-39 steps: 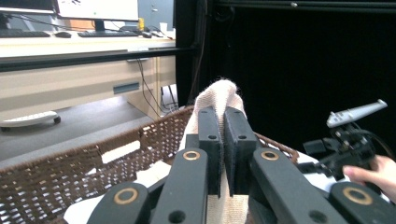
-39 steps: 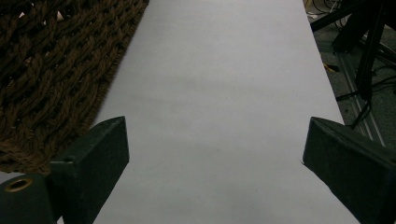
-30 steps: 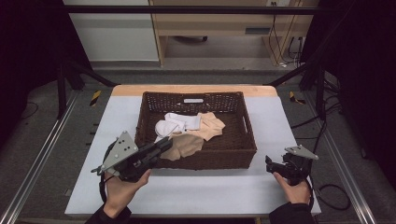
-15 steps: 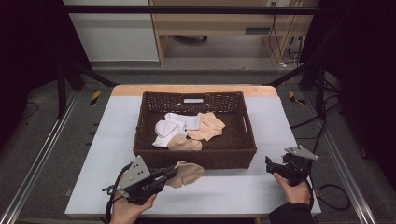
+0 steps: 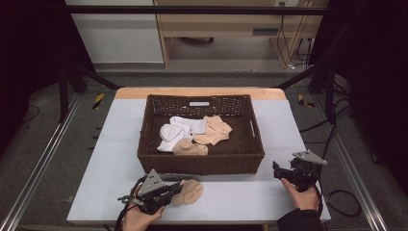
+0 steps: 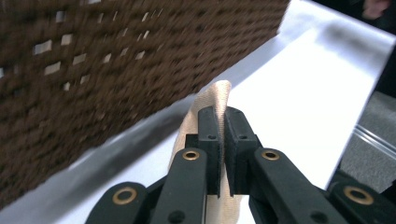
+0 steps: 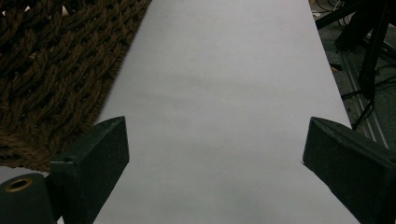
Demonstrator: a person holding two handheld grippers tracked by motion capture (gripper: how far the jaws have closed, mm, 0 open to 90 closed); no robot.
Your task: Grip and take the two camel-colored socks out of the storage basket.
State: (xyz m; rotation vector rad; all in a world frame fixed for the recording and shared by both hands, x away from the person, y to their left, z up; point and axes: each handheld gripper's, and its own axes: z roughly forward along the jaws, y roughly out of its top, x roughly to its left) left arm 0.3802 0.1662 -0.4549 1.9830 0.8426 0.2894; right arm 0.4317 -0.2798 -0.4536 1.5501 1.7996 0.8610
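The beige sock (image 5: 190, 191) lies bunched on the white table (image 5: 240, 197) just in front of the wicker basket (image 5: 202, 161), at about 7 o'clock from the basket's middle in the high view. The left gripper (image 5: 174, 191) has its jaws clamped on the sock's near end; in the left gripper view the two black jaws stand nearly together with the cloth (image 6: 212, 100) pinched between them and rising past their tips toward 12 o'clock, while the basket's brown woven wall (image 6: 116, 56) fills the upper left from 9 to 1 o'clock. The hand (image 5: 139, 219) that carries this gripper enters from the bottom edge, with the grey three-cornered plate on top.

The right gripper (image 5: 281, 169) sits low over the table at about 4 o'clock from the basket, well apart from the sock, held by the right hand (image 5: 303, 197). Its jaws stand wide apart with nothing between them: in the right gripper view bare tabletop (image 7: 224, 116) shows between the two jaws, and the basket's corner (image 7: 56, 79) lies at 10 o'clock.

Inside the basket rest a white sock (image 5: 178, 131), a peach-coloured sock (image 5: 214, 131) to its 3 o'clock, and another beige sock (image 5: 190, 147) near the front wall.
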